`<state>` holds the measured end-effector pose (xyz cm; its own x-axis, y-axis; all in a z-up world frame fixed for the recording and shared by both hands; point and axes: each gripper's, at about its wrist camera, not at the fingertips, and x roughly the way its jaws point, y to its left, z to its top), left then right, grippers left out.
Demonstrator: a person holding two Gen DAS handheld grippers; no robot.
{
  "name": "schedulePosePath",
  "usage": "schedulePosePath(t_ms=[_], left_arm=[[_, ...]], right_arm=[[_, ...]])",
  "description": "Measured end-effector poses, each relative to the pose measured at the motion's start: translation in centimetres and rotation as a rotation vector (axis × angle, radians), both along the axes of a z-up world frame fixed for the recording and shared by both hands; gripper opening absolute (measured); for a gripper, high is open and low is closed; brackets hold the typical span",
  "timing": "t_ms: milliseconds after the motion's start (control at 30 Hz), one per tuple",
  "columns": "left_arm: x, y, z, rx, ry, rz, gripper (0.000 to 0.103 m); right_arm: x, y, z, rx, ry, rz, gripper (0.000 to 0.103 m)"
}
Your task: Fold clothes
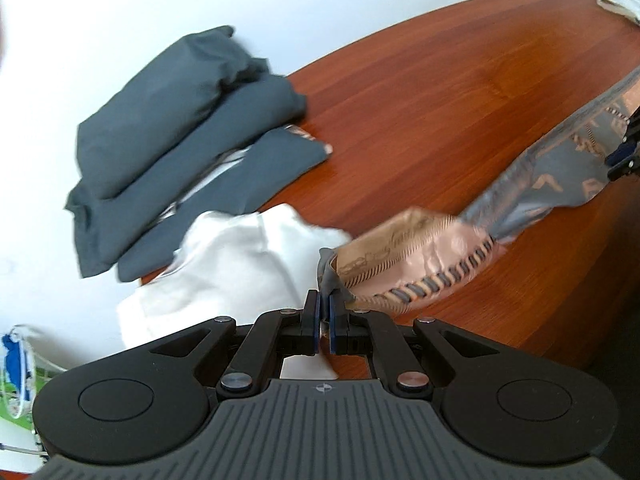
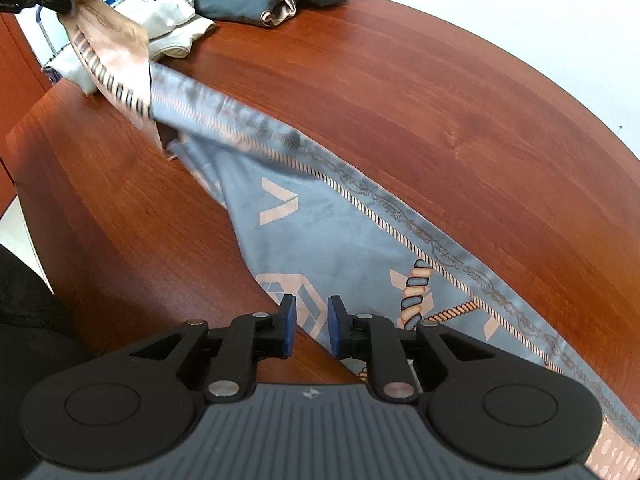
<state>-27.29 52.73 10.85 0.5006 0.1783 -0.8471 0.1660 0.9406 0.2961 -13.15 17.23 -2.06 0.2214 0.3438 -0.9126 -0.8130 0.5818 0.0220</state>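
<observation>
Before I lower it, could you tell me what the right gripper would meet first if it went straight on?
Probably the grey scarf with peach rope print, lying flat under the open right gripper; depth is unclear.

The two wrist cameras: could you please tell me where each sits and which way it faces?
Left wrist: behind the left gripper, shut on the scarf, facing the folded grey clothes.
Right wrist: behind the right gripper, jaws apart over the scarf, looking along the table.
Shared: scarf, table, grey clothes, each other's gripper.

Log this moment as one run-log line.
left gripper: shut on scarf corner, lifted | right gripper: open over scarf | table
</observation>
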Motion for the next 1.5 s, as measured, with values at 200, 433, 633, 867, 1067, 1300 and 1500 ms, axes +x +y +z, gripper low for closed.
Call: schedulePosePath(t_ms=[200, 433, 633, 867, 1067, 1300, 1500], left_arm=[[-2.4, 0.8, -1.1, 0.061, -0.065, -0.18, 0.005], [-3.2, 2.5, -6.5, 0.091, 0.022, -0.179, 0.005], [-3.1, 3.6, -7.8, -0.049, -0.01, -0.041, 0.008], [-2.4, 4.5, -9.2, -0.392, -0.067, 0.326, 0.03], [-2.2, 4.4, -11.2, -0.687, -0.073, 0.61, 0.031], [-2.4, 2.7, -13.4, -0.824, -0.079, 0.79, 0.034], [-3.0, 1.7, -14.6, -0.894, -0.109, 0.945, 0.035]], right_arm=[[0.7, 0.7, -0.7, -0.02, 0.003, 0.012, 0.02], [1.0, 1.0, -0.5, -0.03, 0.003, 0.008, 0.02], [0.7, 0.6, -0.4, -0.042, 0.006, -0.01, 0.022], [0.4, 0.4, -0.9, -0.042, 0.014, -0.048, 0.026], [0.3, 0.3, -1.0, -0.028, 0.02, -0.068, 0.026], [0.3, 0.3, -1.0, -0.014, 0.019, -0.078, 0.027], [0.3, 0.1, -1.1, -0.008, 0.025, -0.094, 0.027]])
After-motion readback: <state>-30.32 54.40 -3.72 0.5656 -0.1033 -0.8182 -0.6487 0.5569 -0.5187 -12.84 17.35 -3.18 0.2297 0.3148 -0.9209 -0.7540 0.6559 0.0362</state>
